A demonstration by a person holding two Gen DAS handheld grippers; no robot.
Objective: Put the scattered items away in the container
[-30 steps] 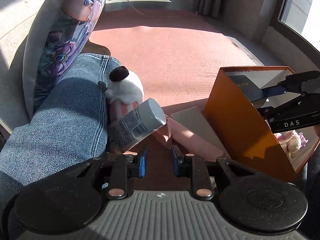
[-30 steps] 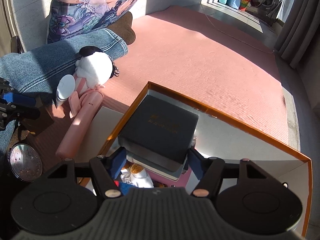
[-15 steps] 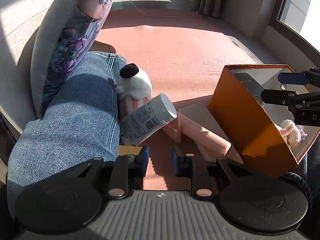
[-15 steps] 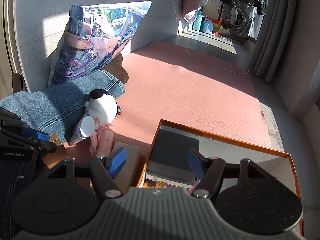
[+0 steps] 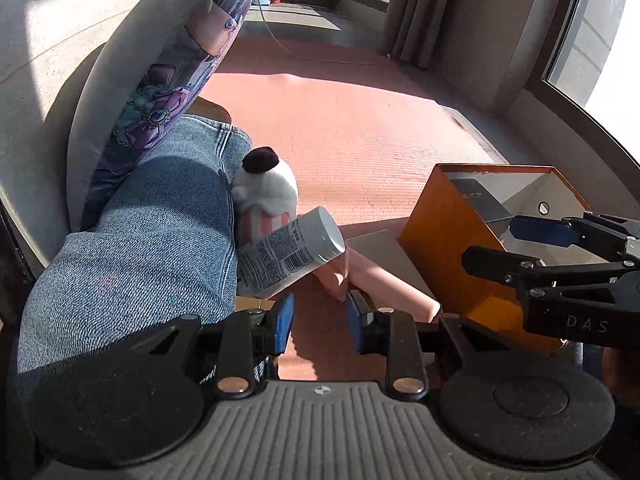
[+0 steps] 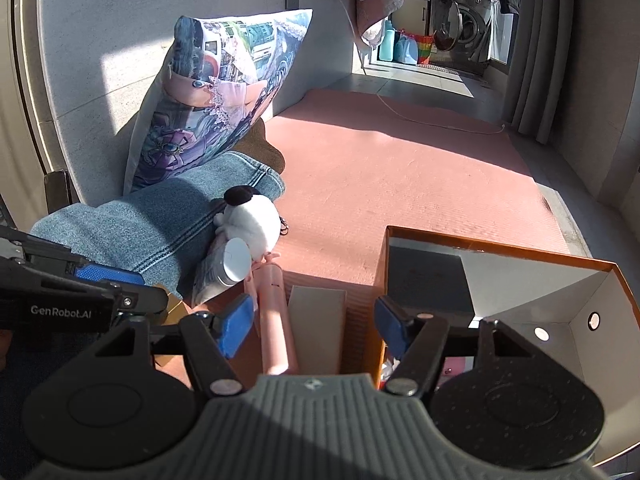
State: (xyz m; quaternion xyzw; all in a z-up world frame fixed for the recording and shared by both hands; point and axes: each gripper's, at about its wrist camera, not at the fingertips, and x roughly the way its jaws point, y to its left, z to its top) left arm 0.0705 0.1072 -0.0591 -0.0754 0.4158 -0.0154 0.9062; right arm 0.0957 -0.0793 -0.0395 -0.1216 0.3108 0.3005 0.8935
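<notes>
An orange box [image 5: 452, 248] [image 6: 600, 280] stands on the pink mat, with a dark book [image 6: 428, 280] inside. Left of it lie a white bottle [image 5: 292, 252] [image 6: 224, 268], a white plush toy [image 5: 268, 196] [image 6: 252, 220], a pink tube [image 5: 380, 280] [image 6: 276, 316] and a flat beige card [image 5: 384, 252] [image 6: 316, 328]. My left gripper [image 5: 320, 316] is open and empty, just short of the bottle and tube. My right gripper [image 6: 316, 320] is open and empty, above the tube and card at the box's left wall; it also shows in the left wrist view [image 5: 520, 244].
A denim-clad leg [image 5: 140, 240] [image 6: 152, 224] lies left of the items. A printed cushion [image 5: 168, 80] [image 6: 224, 92] leans on the wall behind it. A white cable [image 6: 420, 116] crosses the far mat [image 5: 340, 120]. Curtains and a window [image 5: 592, 40] are at the right.
My right gripper let go of the dark book, which now lies in the box, then rose and drew back left over the box's left edge. My left gripper pulled back slightly.
</notes>
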